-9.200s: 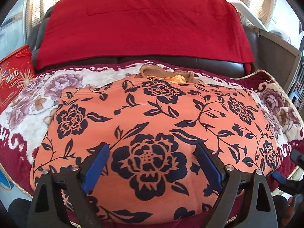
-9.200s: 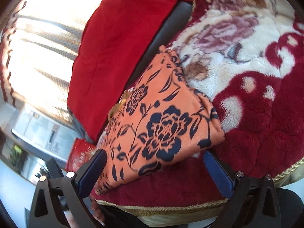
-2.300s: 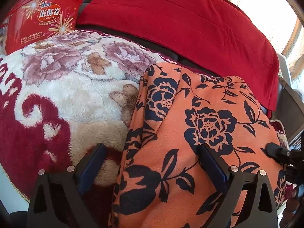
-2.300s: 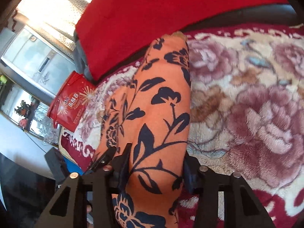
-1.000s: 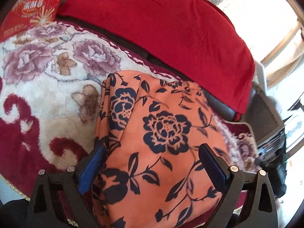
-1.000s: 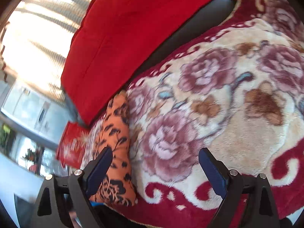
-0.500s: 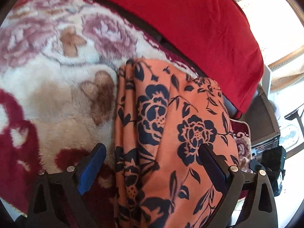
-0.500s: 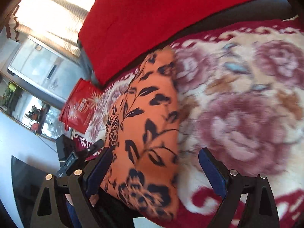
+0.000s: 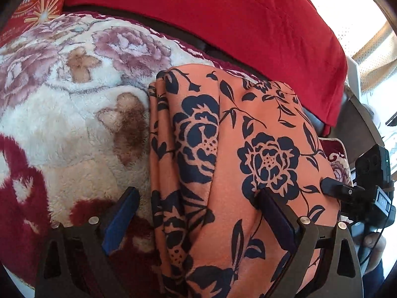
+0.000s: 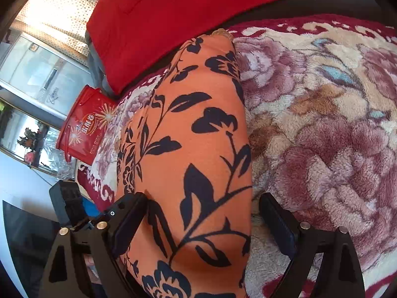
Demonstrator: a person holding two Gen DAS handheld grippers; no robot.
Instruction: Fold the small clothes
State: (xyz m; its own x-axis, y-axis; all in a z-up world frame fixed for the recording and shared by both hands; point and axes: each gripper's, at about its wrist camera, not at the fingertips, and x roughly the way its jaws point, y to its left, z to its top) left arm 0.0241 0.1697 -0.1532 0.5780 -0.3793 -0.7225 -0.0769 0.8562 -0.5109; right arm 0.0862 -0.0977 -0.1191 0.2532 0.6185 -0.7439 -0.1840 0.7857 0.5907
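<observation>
An orange garment with a dark navy flower print (image 9: 238, 154) lies folded into a thick stack on a plush floral blanket (image 9: 62, 114). My left gripper (image 9: 196, 208) is open and straddles the garment's layered left edge, its right finger pressing into the cloth. My right gripper (image 10: 203, 213) is open and straddles the garment's near right part (image 10: 198, 149). The right gripper's body also shows in the left wrist view (image 9: 357, 191) at the garment's right edge.
A red cushion (image 9: 223, 17) leans on the dark sofa back behind the blanket. A red snack tub (image 10: 84, 126) stands at the blanket's far left end. Bare blanket (image 10: 322, 124) stretches to the right of the garment.
The right gripper swung back from over the bare blanket onto the garment's right side. The left gripper came lower and closer over the garment's left edge. Both stayed open.
</observation>
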